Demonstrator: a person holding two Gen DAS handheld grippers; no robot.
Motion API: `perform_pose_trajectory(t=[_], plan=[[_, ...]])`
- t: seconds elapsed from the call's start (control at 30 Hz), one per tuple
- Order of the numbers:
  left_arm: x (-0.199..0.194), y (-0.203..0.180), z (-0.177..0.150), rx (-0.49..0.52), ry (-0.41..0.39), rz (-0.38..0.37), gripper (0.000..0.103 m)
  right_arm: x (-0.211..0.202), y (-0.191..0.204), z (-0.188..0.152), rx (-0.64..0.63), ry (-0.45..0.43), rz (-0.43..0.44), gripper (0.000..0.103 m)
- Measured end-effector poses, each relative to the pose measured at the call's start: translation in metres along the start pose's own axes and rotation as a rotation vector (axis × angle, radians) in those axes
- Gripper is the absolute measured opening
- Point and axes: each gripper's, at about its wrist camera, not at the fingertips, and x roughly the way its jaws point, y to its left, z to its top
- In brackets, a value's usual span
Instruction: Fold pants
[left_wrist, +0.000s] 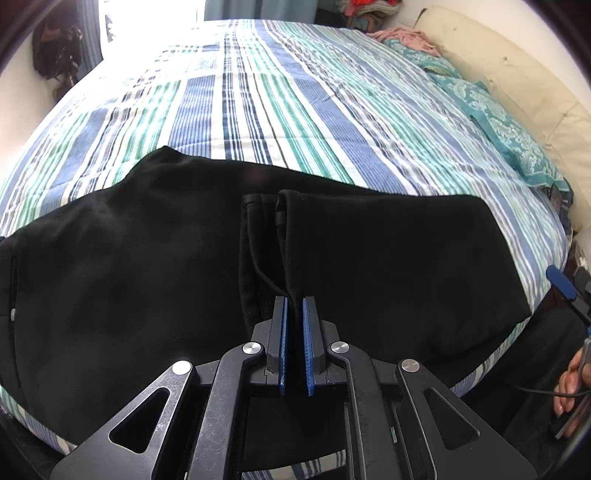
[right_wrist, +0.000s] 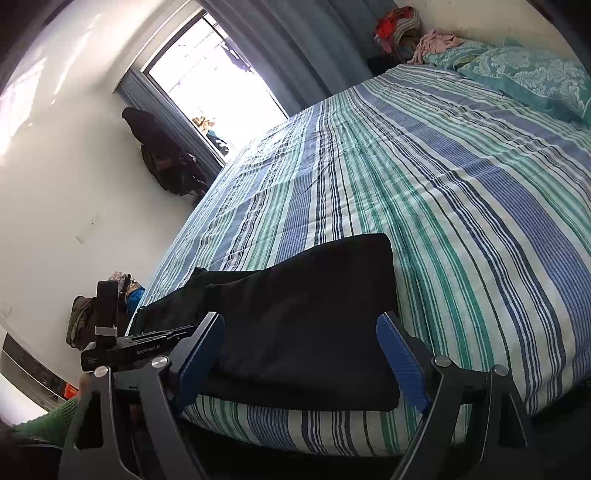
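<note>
Black pants folded on bed

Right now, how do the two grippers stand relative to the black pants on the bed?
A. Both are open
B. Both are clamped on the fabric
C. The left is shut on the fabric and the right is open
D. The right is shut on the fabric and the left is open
C. The left gripper has its blue pads pinched on a fold of the black pants, while the right gripper has its jaws spread wide with no pad pressing on the fabric.
</note>
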Motion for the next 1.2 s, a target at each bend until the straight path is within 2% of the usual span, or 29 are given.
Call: perform_pose_trajectory(t=[0.2, 0.3, 0.33, 0.37, 0.4, 0.47, 0.5, 0.57, 0.6, 0.63, 0.67, 0.8, 0.83, 0.87, 0.93, 1.0, 1.07, 1.13, 1.2], plan=[[-0.033, 0.012, 0.004, -0.027, -0.114, 0.040, 0.005, -0.008, 0.003, 0.005, -0.010, -0.060, 0.000, 0.084], [-0.010, 0.016, 0.000, -0.001, -0.046, 0.083, 0.006, -0.003, -0.003, 0.004, 0.016, -0.040, -0.004, 0.084], [0.000, 0.015, -0.003, 0.016, -0.004, 0.100, 0.011, -0.001, -0.004, 0.004, 0.020, -0.033, -0.006, 0.084], [0.004, 0.015, -0.006, 0.026, 0.012, 0.129, 0.022, 0.001, -0.004, 0.003, 0.019, -0.028, -0.007, 0.084], [0.000, 0.015, -0.008, 0.022, -0.003, 0.127, 0.026, 0.001, -0.003, 0.003, 0.013, -0.028, -0.011, 0.084], [-0.019, 0.024, -0.008, -0.028, -0.068, 0.091, 0.054, -0.001, -0.001, 0.003, 0.002, -0.035, -0.016, 0.084], [-0.029, 0.030, -0.006, -0.056, -0.107, 0.072, 0.058, -0.003, -0.001, 0.002, 0.002, -0.039, -0.017, 0.084], [-0.040, 0.040, 0.002, -0.090, -0.148, 0.057, 0.056, -0.005, -0.003, 0.001, 0.013, -0.042, -0.016, 0.084], [-0.039, 0.042, 0.006, -0.088, -0.138, 0.047, 0.049, -0.004, -0.005, 0.001, 0.022, -0.039, -0.014, 0.084], [-0.037, 0.040, 0.010, -0.073, -0.120, 0.034, 0.028, -0.002, -0.007, 0.001, 0.031, -0.036, -0.014, 0.084], [-0.033, 0.036, 0.013, -0.050, -0.105, 0.029, 0.017, 0.000, -0.009, 0.001, 0.040, -0.032, -0.014, 0.084], [-0.016, 0.008, 0.023, 0.063, -0.076, 0.024, 0.017, 0.005, -0.009, 0.002, 0.048, -0.019, -0.008, 0.084], [-0.010, 0.001, 0.025, 0.088, -0.055, 0.024, 0.025, 0.005, -0.008, 0.002, 0.046, -0.017, -0.006, 0.084], [-0.003, -0.005, 0.026, 0.110, -0.029, 0.031, 0.039, 0.006, -0.007, 0.001, 0.044, -0.014, -0.004, 0.084], [0.012, -0.012, 0.026, 0.141, 0.017, 0.089, 0.052, 0.005, -0.005, 0.001, 0.039, -0.013, -0.002, 0.084], [0.021, -0.013, 0.025, 0.145, 0.048, 0.118, 0.050, 0.004, -0.004, 0.000, 0.035, -0.015, 0.001, 0.084], [0.022, -0.011, 0.023, 0.127, 0.061, 0.083, 0.008, 0.003, -0.006, 0.000, 0.037, -0.019, 0.001, 0.084], [0.014, -0.015, 0.022, 0.134, 0.036, 0.076, 0.006, 0.002, -0.010, 0.001, 0.050, -0.023, 0.000, 0.084], [-0.007, -0.023, 0.025, 0.156, -0.027, 0.076, 0.006, 0.001, -0.014, 0.001, 0.070, -0.027, 0.000, 0.084]])
